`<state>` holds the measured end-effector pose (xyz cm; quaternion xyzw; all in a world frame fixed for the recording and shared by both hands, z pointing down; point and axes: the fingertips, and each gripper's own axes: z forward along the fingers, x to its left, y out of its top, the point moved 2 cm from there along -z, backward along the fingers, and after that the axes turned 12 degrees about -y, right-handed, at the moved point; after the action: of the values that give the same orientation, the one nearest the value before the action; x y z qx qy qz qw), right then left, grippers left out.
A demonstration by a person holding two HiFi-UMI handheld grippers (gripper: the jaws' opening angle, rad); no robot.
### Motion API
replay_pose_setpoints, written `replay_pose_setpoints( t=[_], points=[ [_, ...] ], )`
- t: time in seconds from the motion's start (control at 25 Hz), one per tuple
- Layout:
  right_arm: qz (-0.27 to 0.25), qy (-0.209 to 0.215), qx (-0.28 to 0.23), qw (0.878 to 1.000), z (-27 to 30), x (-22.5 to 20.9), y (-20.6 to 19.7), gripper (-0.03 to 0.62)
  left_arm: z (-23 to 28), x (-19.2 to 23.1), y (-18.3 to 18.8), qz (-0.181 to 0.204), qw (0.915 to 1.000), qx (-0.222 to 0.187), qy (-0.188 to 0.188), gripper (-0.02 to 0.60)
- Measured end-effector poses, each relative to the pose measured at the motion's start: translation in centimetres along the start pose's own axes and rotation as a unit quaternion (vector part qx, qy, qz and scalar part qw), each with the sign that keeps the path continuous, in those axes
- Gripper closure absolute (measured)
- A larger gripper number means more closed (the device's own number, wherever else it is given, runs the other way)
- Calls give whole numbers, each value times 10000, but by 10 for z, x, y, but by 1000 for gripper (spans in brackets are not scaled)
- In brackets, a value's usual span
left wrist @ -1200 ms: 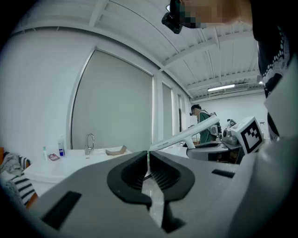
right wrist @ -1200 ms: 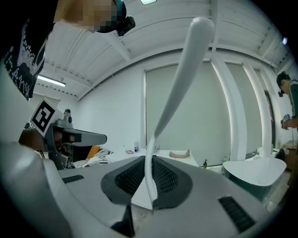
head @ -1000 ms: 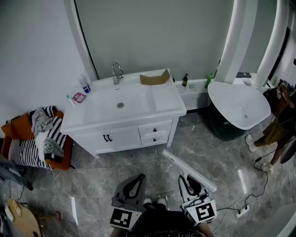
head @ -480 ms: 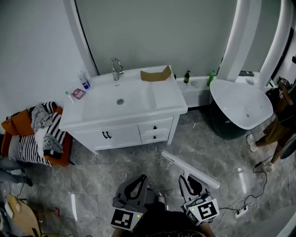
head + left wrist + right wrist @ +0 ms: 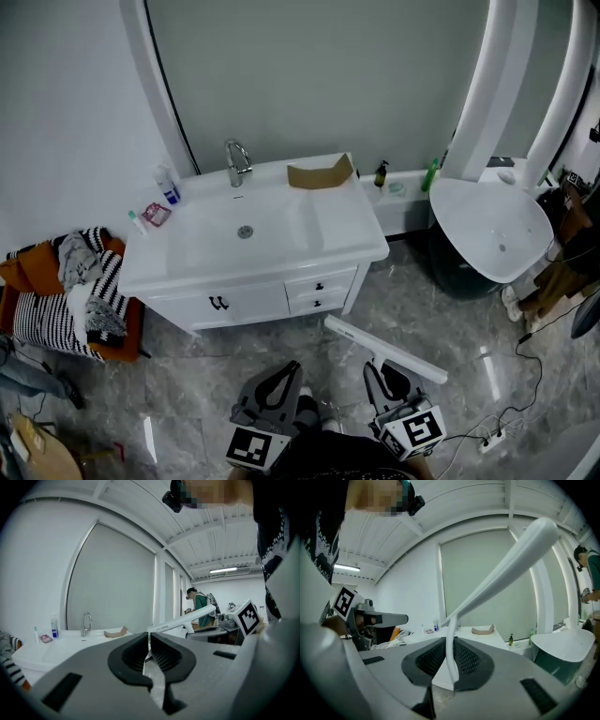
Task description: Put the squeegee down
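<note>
The white squeegee [image 5: 384,349] hangs over the grey floor in front of the vanity, its long blade slanting from upper left to lower right. My right gripper [image 5: 384,371] is shut on its thin handle [image 5: 451,660], and the blade [image 5: 506,569] rises up and to the right in the right gripper view. My left gripper [image 5: 282,372] sits beside it at the left, jaws shut with nothing between them [image 5: 149,653]. The blade also shows in the left gripper view [image 5: 183,620].
A white vanity [image 5: 281,267] with basin, tap [image 5: 236,161] and a cardboard piece [image 5: 319,174] stands ahead. A white freestanding basin [image 5: 492,230] is at the right, a power strip and cable [image 5: 495,436] lie on the floor, and an orange seat with striped clothes [image 5: 70,295] is at the left.
The head view has shifted, so the vanity now sits lower and further right in the frame. Both grippers and the squeegee keep nearly the same place.
</note>
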<state>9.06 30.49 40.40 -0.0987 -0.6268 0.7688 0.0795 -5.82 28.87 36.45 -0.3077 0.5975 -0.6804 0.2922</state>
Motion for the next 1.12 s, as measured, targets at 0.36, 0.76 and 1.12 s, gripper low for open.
replay_pose_setpoints(
  t=[0.36,0.76,1.12],
  points=[
    [178,-253,133,9994,44,6,6,537,22,59,16,240,9991,-42,-346,565],
    [390,-122,-73,9991,80,21,14,537,27,90,7,38,9990,95,-429,565],
    [467,-23,-30,9989,116,9,15,537,48,109,1,-152,9994,150,-287,565]
  ],
)
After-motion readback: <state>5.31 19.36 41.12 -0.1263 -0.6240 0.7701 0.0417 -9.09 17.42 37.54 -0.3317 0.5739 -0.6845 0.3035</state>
